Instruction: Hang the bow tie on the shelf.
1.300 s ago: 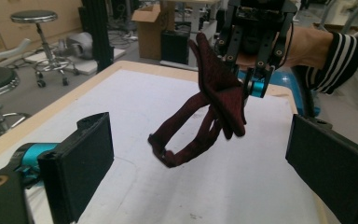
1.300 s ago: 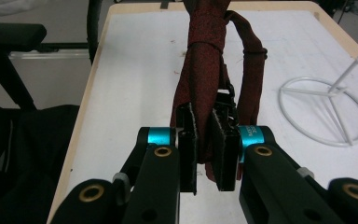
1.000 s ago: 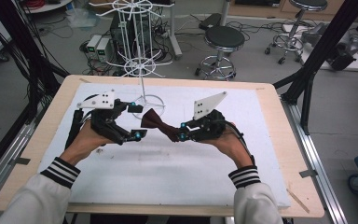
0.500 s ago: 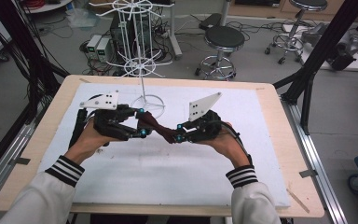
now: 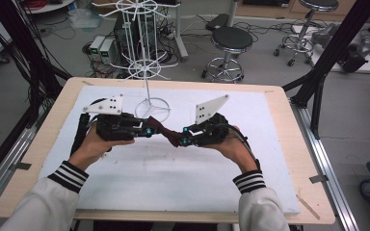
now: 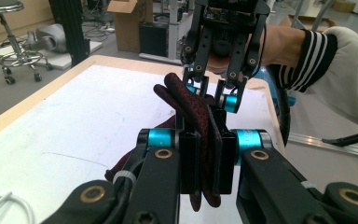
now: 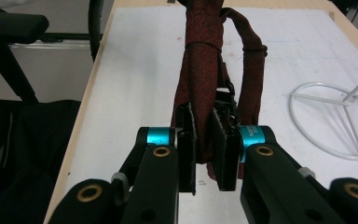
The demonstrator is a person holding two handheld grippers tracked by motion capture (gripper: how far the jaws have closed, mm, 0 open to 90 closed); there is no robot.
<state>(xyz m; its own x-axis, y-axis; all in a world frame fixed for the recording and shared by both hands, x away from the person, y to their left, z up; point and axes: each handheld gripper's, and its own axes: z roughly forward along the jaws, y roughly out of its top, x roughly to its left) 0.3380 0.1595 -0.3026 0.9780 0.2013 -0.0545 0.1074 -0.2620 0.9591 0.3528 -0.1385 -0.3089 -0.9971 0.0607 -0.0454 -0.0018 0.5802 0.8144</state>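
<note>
A dark red bow tie (image 5: 166,134) is held above the middle of the white-covered desk (image 5: 139,187), clamped between the just-closed left claw (image 5: 147,131) and the closed right claw (image 5: 187,136).

White wire rack (image 5: 147,57) blocks beyond; near mat (image 5: 164,183) open.

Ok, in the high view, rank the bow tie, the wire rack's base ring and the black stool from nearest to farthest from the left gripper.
1. Bow tie: clamped in the left gripper, stretched across to the right gripper.
2. Base ring: on the white mat just behind the gripper.
3. Stool: on the floor beyond the table's far edge, toward the right.
</note>
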